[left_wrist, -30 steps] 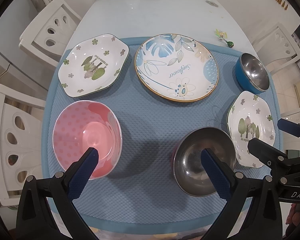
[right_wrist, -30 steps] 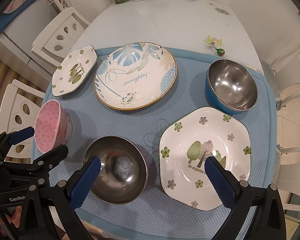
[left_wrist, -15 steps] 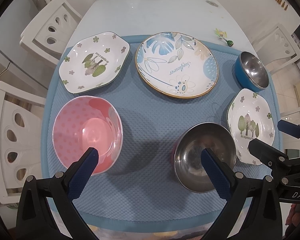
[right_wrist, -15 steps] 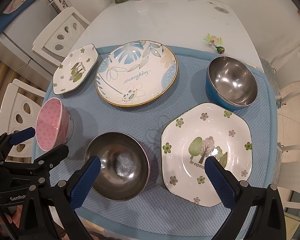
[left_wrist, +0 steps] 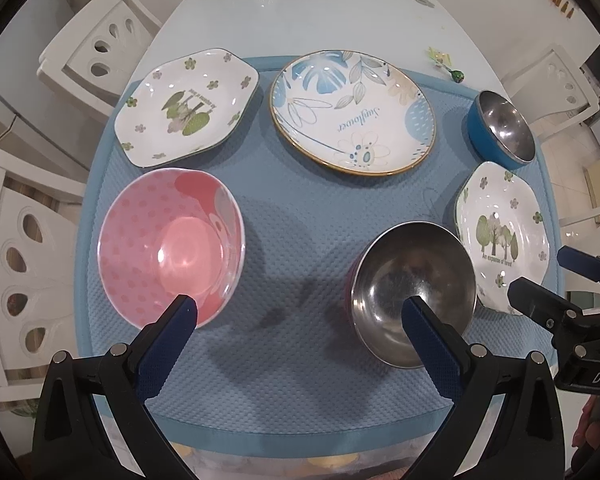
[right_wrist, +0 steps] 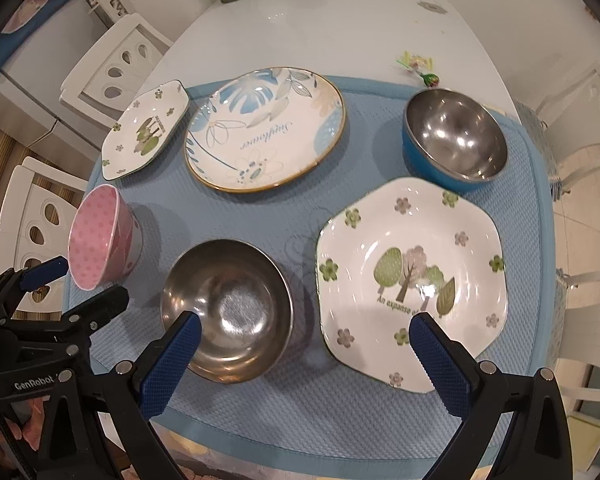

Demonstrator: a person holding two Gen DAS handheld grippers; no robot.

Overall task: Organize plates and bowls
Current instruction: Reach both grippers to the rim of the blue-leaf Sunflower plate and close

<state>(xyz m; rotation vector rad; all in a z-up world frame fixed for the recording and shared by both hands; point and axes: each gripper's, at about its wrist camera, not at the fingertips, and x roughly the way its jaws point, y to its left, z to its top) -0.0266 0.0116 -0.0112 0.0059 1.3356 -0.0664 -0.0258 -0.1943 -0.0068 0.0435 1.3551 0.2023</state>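
I see both tools spread wide over the blue mat (left_wrist: 300, 384) and gripping nothing: the left hand-held gripper (left_wrist: 298, 310) and the right hand-held gripper (right_wrist: 304, 326). Taking the steel bowl (right_wrist: 228, 308) at the mat's near edge as my landmark, the pink dotted bowl (left_wrist: 172, 244) sits to its left, well apart, and the hexagonal tree plate (right_wrist: 412, 280) lies just beside it on the right. Beyond that plate is the blue steel-lined bowl (right_wrist: 454, 140). Farther back from the steel bowl rests the large Sunflower plate (right_wrist: 266, 128), with a smaller hexagonal plate (left_wrist: 188, 108) just to its left. The mat lies on a white bench (right_wrist: 320, 24).
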